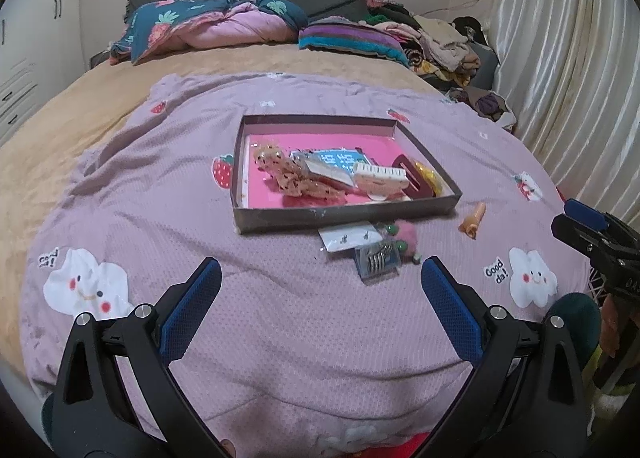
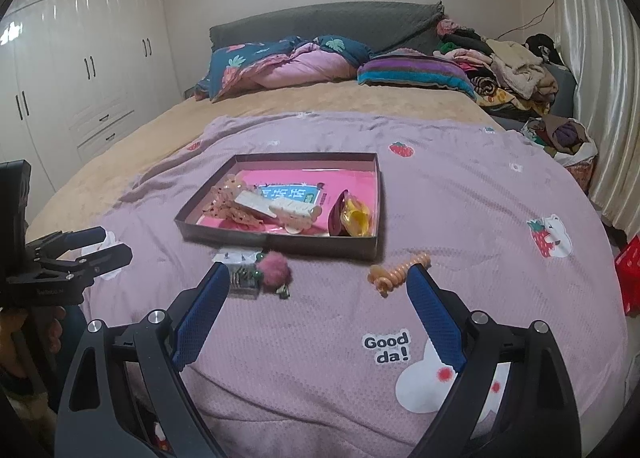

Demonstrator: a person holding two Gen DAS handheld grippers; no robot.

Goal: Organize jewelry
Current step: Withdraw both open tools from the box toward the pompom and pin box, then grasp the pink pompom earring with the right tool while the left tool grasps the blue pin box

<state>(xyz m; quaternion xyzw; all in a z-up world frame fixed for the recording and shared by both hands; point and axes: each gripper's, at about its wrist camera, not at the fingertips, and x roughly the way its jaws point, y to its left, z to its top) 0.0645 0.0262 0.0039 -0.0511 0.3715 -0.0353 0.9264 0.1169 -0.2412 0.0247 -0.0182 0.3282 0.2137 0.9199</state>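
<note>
On the lilac quilt (image 2: 320, 338) spread over the bed, a shallow grey tray (image 2: 280, 244) with a pink floor serves as the landmark. Inside the tray, from left to right, lie a speckled amber hair claw (image 2: 232, 210), a white comb-shaped clip (image 2: 292, 208), a blue printed card (image 2: 288, 192) behind them, and a dark red clip with a yellow piece (image 2: 352, 214) at the right end. Just in front of the tray's near wall, toward its left, lie a clear packet of earrings (image 1: 350, 236), a small packet of metal rings (image 1: 376, 260) and a pink pompom (image 2: 272, 272), close together. In front of the tray's right corner, apart from it, lies an orange spiral hair tie (image 2: 396, 272). The left gripper (image 1: 320, 290) hangs over the quilt nearer than all these, its blue-padded jaws spread wide with nothing between them. The right gripper (image 2: 318, 294) hangs likewise, jaws wide and empty, the pompom just beyond its left finger and the spiral tie just beyond its right finger.
</note>
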